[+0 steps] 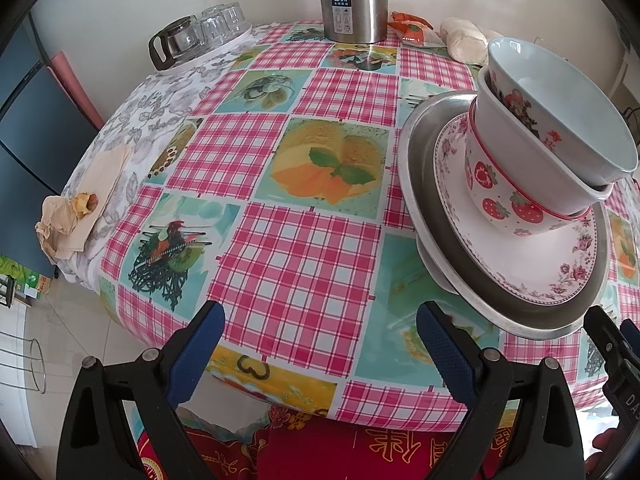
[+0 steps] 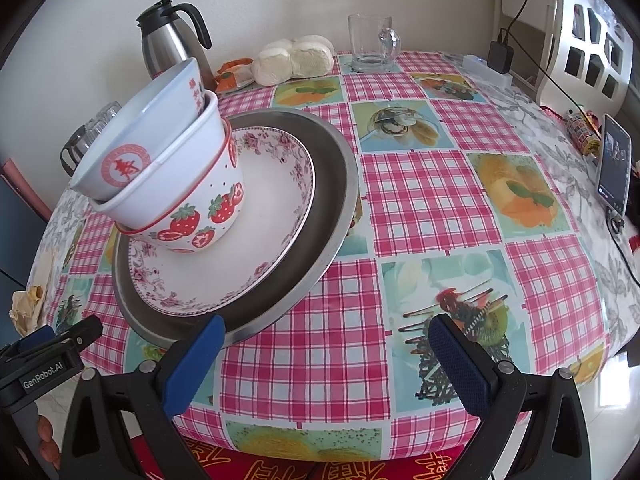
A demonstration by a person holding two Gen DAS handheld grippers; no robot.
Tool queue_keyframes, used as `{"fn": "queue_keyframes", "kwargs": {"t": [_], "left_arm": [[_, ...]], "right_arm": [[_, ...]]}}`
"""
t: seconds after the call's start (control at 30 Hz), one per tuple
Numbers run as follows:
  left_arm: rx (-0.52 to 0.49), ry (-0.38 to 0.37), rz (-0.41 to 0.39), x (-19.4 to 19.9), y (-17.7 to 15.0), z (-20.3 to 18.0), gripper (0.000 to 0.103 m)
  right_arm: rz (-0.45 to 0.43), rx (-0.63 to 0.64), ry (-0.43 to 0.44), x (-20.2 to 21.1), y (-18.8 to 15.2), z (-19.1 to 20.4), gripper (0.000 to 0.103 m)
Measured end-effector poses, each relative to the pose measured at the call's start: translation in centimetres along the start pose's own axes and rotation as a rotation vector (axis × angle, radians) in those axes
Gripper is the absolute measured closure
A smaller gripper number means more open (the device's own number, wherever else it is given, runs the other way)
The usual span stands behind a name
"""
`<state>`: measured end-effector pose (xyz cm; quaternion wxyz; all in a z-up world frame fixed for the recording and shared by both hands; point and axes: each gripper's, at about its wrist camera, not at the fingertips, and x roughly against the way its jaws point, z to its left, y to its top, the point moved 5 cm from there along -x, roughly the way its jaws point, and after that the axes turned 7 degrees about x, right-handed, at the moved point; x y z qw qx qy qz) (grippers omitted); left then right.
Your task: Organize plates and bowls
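Note:
One stack stands on the checked tablecloth: a steel plate [image 1: 424, 184] [image 2: 332, 184] at the bottom, a floral plate [image 1: 532, 256] [image 2: 264, 216] on it, then a strawberry bowl [image 1: 500, 196] [image 2: 192, 216], a plain white bowl [image 1: 516, 136] [image 2: 168, 176] and a pale blue bowl [image 1: 568, 108] [image 2: 148, 128] nested and leaning. My left gripper [image 1: 320, 352] is open at the table's near edge, left of the stack. My right gripper [image 2: 326, 364] is open, its left finger just in front of the steel plate's near rim. Neither holds anything.
A steel thermos [image 1: 354, 0] [image 2: 172, 36], steamed buns [image 2: 296, 58] and a snack packet [image 1: 412, 28] sit at the back. A tray of glasses [image 1: 200, 36] is back left, a glass mug [image 2: 372, 44] back right, a phone [image 2: 614, 160] far right, crumpled napkins [image 1: 72, 212] left.

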<state>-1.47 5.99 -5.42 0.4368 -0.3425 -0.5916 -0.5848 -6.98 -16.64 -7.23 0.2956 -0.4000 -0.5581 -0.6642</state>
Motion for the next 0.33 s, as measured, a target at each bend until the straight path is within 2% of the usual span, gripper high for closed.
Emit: {"fn": "queue_keyframes", "kwargs": {"t": [0.33], "left_arm": [[-0.013, -0.014, -0.002, 0.14, -0.01, -0.43, 0.006]], "right_arm": [[0.004, 0.0, 0.0, -0.1, 0.15, -0.01, 0.0]]}}
